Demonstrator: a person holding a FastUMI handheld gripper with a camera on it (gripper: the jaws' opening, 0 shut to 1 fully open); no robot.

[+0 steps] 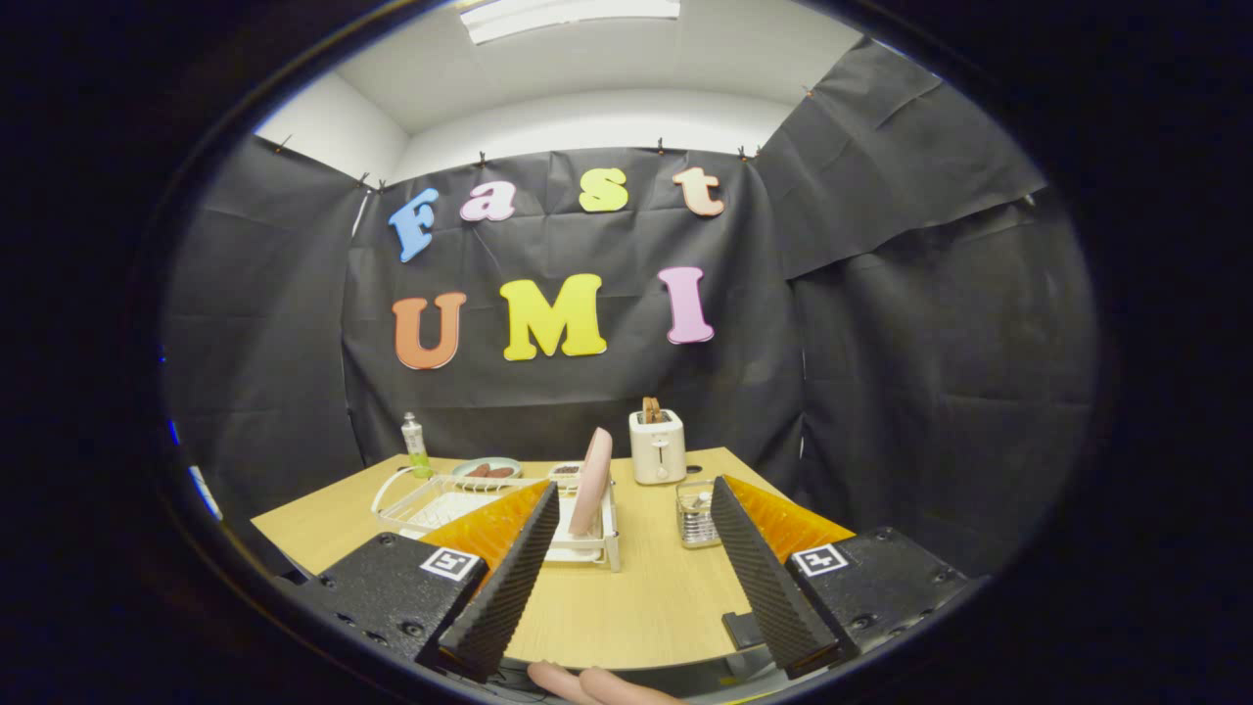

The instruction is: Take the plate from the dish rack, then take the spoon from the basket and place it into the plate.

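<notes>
Wooden surface: pink plate upright on edge in dish rack, frame centre; hand-held gripper spread wide, empty.

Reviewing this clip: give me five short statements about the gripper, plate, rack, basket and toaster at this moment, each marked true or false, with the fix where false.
1. The gripper is open, with nothing between its fingers. True.
2. The pink plate lies flat on the table. False: it stands on edge in the white dish rack.
3. The basket sits on the table beside the rack, in front of the toaster. True.
4. The toaster's slots are empty. False: something brown sticks up from its top.
5. The gripper is shut on the plate. False: the plate stands beyond the fingers, untouched.
</notes>
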